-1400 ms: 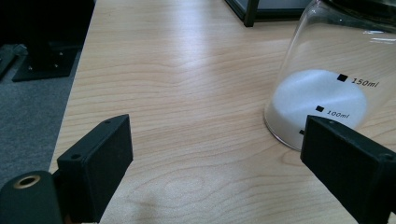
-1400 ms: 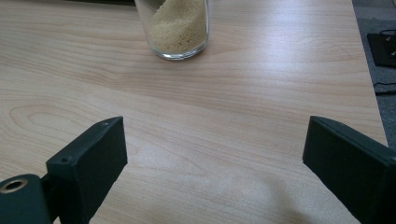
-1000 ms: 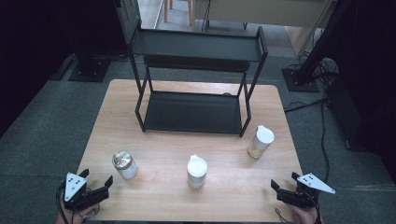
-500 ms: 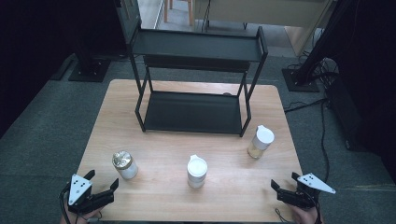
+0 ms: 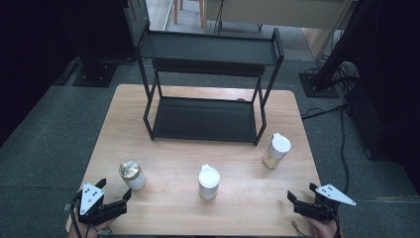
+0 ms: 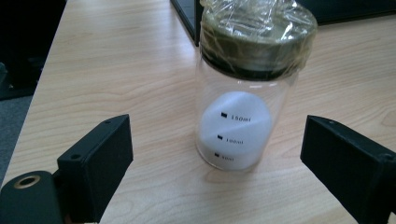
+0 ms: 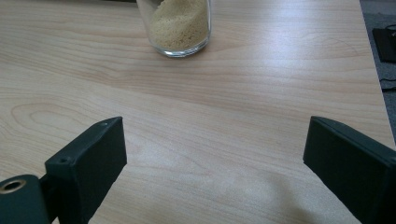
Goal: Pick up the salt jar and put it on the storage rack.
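Note:
A clear jar with a plastic-wrapped lid [image 5: 131, 174] stands at the table's front left and holds some white powder [image 6: 236, 135]. My left gripper [image 5: 116, 191] sits just in front of it near the table edge. Its jaws are open wide in the left gripper view [image 6: 217, 140], with the jar ahead of them and untouched. My right gripper [image 5: 302, 192] rests open at the front right with nothing between its jaws [image 7: 212, 140]. A white-lidded jar of tan grains [image 5: 276, 150] stands beyond it [image 7: 180, 25].
A white jar [image 5: 208, 181] stands at the front middle of the wooden table [image 5: 168, 148]. A black two-tier rack [image 5: 205, 119] takes up the back half. Dark floor, stands and cables surround the table.
My left gripper has edged forward toward the wrapped-lid jar and lifted slightly. The right gripper and the jars have stayed put.

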Demonstrator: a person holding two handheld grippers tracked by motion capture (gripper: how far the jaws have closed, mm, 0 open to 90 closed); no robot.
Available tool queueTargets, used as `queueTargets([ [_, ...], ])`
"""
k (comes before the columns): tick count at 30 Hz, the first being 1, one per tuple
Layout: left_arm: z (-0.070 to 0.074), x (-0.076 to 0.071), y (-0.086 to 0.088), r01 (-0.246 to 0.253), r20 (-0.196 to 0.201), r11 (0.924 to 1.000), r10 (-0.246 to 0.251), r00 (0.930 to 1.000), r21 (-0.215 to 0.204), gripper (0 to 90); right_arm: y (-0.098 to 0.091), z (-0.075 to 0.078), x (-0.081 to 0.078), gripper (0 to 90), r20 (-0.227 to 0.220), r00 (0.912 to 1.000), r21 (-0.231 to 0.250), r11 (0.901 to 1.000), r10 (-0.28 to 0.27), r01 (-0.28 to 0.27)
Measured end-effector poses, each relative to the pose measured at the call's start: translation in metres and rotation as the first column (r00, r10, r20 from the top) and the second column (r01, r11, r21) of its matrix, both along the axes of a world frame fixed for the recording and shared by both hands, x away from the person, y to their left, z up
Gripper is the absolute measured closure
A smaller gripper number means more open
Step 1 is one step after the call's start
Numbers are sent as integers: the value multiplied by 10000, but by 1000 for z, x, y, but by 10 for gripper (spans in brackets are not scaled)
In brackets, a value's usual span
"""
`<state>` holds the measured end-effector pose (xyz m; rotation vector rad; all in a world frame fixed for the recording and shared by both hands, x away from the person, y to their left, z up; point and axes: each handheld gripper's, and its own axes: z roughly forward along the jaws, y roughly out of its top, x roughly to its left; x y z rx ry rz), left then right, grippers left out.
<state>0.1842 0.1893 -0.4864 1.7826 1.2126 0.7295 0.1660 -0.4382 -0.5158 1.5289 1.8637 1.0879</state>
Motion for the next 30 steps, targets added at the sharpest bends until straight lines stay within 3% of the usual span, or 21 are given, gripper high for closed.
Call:
queueTargets([
  [14,4,14,-12,-77,-306,9999,81,9995,141,94,-1,0,0,58,40,10000,37,10000,24,-24],
  [30,11,24,-18,-227,-347,9996,233,9991,180,94,-1,0,0,57,39,10000,50,10000,69,-70],
])
